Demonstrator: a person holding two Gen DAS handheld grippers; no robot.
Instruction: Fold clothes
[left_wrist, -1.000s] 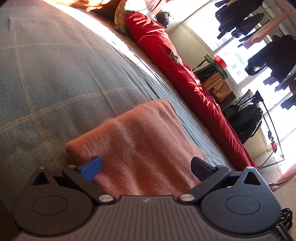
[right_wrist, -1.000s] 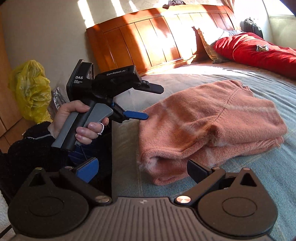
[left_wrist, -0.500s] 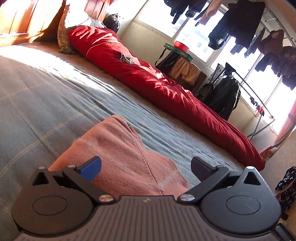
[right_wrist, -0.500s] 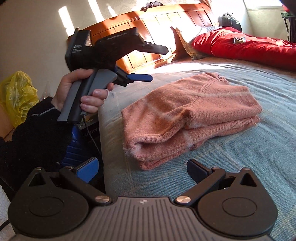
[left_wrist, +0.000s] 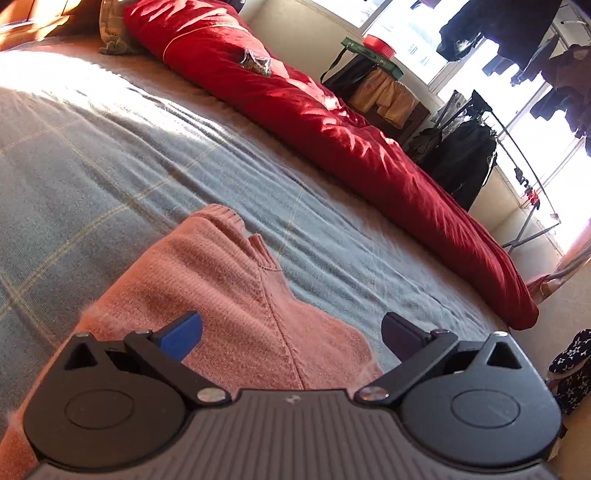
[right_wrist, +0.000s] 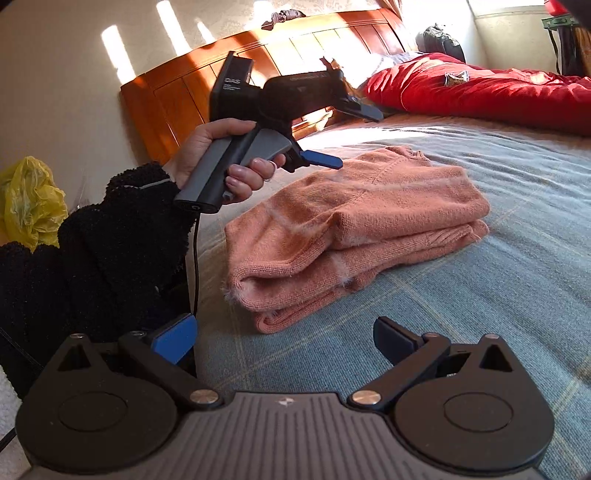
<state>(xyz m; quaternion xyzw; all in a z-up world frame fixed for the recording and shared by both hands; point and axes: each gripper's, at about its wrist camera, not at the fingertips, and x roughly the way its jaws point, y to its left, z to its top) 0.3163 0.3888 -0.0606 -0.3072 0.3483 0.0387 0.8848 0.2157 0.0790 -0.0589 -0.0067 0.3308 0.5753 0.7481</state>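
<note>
Knitwear is what this is about: a salmon-pink knitted sweater (right_wrist: 354, 225) lies on the grey-blue checked bedspread (right_wrist: 517, 280), near the edge of the bed where the person stands. It lies doubled over into a thick, roughly rectangular bundle, upper layer resting on the lower, with the rounded fold facing the right gripper and the ribbed neckline (left_wrist: 236, 225) at the far end, towards the wooden headboard (right_wrist: 258, 74). The edges line up fairly well, though the lower layer peeks out a little along the front.

Neither tool has hold of it. The left gripper (right_wrist: 347, 136), held in the person's hand (right_wrist: 221, 162) with a black fleece sleeve (right_wrist: 122, 236) behind it, hovers just above the near end of the bundle, its fingers spread wide with nothing between them. The right gripper (right_wrist: 284, 339) hangs back over bare bedspread, short of the sweater, fingers likewise spread apart and empty.

As I judge it, the sweater already lies as a folded garment should, so little seems left for this piece beyond perhaps squaring the lower edge. No other loose garment waiting on the bed shows; only a long red duvet (left_wrist: 351, 140) rolled along the far side
</note>
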